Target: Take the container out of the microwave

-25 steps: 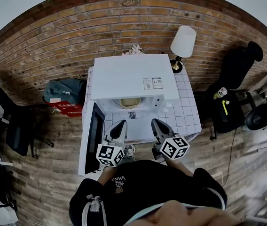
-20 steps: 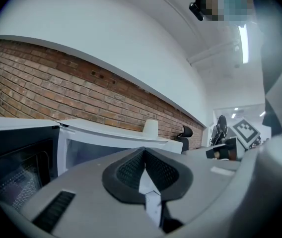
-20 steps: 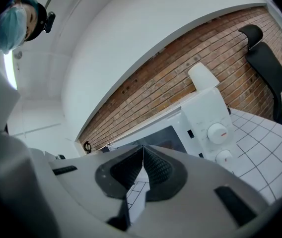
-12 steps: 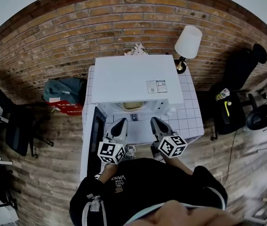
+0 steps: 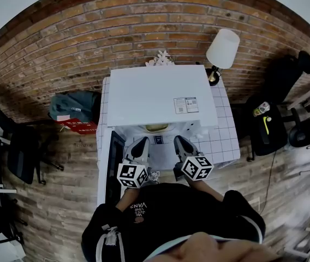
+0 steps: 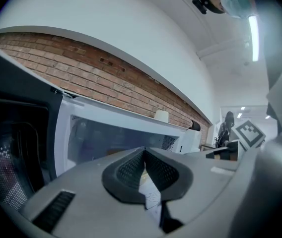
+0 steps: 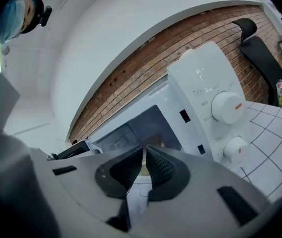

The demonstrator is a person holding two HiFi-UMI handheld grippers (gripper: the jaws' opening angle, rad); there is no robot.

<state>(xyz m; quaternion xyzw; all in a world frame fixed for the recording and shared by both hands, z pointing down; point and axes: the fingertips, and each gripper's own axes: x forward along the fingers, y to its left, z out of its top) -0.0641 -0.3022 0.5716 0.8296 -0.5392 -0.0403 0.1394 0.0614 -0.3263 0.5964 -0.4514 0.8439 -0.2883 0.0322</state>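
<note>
The white microwave (image 5: pixel 160 94) stands on a tiled table, its door (image 5: pixel 114 165) swung open to the left. Inside the cavity a tan container (image 5: pixel 156 127) peeks out under the top's front edge. My left gripper (image 5: pixel 142 142) and right gripper (image 5: pixel 177 140) are side by side just in front of the opening, both shut and empty. In the left gripper view, the shut left gripper (image 6: pixel 144 157) faces the dim cavity (image 6: pixel 111 140). In the right gripper view, the right gripper (image 7: pixel 143 158) points at the cavity beside the control knobs (image 7: pixel 226 106).
A lamp (image 5: pixel 222 48) stands at the table's back right corner. The white tiled table (image 5: pixel 226 138) extends to the right of the microwave. A teal bag (image 5: pixel 76 105) lies on the floor at left, with a black chair (image 5: pixel 13 154) further left and dark bags (image 5: pixel 272 127) at right.
Both grippers have moved forward and lower, closer to the microwave opening. Less of the container shows under the microwave's top. Both stayed shut.
</note>
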